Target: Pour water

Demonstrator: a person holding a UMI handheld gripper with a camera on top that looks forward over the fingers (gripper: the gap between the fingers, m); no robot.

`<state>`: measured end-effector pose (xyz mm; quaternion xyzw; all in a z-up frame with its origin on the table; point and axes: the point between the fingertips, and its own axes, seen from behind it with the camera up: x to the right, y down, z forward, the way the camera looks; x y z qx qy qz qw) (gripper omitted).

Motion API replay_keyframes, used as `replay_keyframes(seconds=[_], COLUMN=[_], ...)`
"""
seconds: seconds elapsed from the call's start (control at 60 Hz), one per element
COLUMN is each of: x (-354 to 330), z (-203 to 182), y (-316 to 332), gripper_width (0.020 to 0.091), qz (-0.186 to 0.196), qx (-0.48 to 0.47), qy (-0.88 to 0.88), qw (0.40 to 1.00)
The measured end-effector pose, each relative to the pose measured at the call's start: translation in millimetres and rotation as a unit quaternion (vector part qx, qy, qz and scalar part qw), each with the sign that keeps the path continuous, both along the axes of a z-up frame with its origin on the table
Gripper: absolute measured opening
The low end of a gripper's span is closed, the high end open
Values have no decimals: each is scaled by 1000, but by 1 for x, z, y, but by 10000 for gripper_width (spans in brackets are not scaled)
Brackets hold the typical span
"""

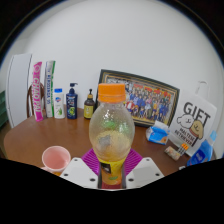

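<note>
We find the gripper (112,176) pinching the orange-capped bottle (111,130) between its pads, upright, cap on; the pink cup (56,158) stands on the table (25,145) beside it, apart; we judge pouring not begun; uncapping and tilting remain.
</note>
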<state>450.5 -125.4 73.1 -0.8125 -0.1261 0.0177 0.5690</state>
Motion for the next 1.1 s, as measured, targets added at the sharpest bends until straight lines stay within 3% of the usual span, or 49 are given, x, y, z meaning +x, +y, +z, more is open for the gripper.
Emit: replay_keyframes(seconds=[0.3,0.417,0.55,0.583,0.667,0.7,0.767,1.1], x=[6,5,6,7,11,14,20,-6], z=[-85,-82,-85,-89,-92,-90,-77,16], y=[5,2,4,1,-11,-17,-35,-168], gripper_width=[267,297,452,543,876,827,865,855], qz=[-13,-12,-20,-22,-25,-33,-53,-111], qx=[-44,-18,-29,-43,-75,-83,-91,-129], qy=[77,78,87,84,77,74,56,32], qw=[996,997,996,995,994,993,993,985])
